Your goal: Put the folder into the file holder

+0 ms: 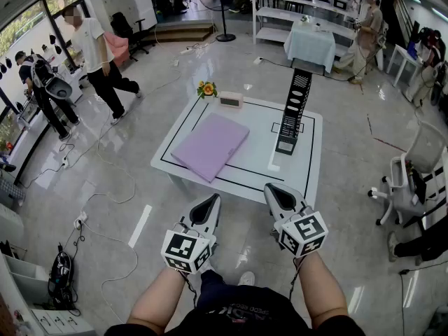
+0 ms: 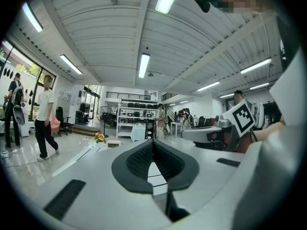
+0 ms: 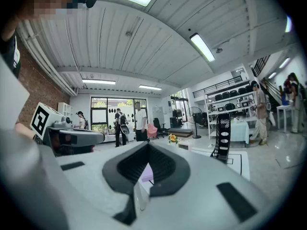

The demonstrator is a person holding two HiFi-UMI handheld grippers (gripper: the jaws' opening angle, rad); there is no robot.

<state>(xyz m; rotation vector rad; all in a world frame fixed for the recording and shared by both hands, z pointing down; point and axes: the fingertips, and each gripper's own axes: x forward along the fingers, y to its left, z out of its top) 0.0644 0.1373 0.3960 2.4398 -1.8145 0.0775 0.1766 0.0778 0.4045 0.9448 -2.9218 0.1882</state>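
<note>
A lilac folder (image 1: 211,145) lies flat on the left half of the low white table (image 1: 260,171). A black perforated file holder (image 1: 293,111) stands upright on the table's right half. My left gripper (image 1: 211,203) and right gripper (image 1: 274,192) hover side by side in front of the table's near edge, both shut and empty. In the right gripper view, the file holder (image 3: 222,137) stands right of the jaws and a sliver of the folder (image 3: 146,173) shows between the closed jaws. The left gripper view shows the table edge past its closed jaws.
A small white clock (image 1: 230,100) and a flower pot (image 1: 206,89) sit at the table's far edge. Cables (image 1: 112,187) trail over the floor to the left. A white office chair (image 1: 413,166) stands on the right. People (image 1: 98,58) walk at the far left.
</note>
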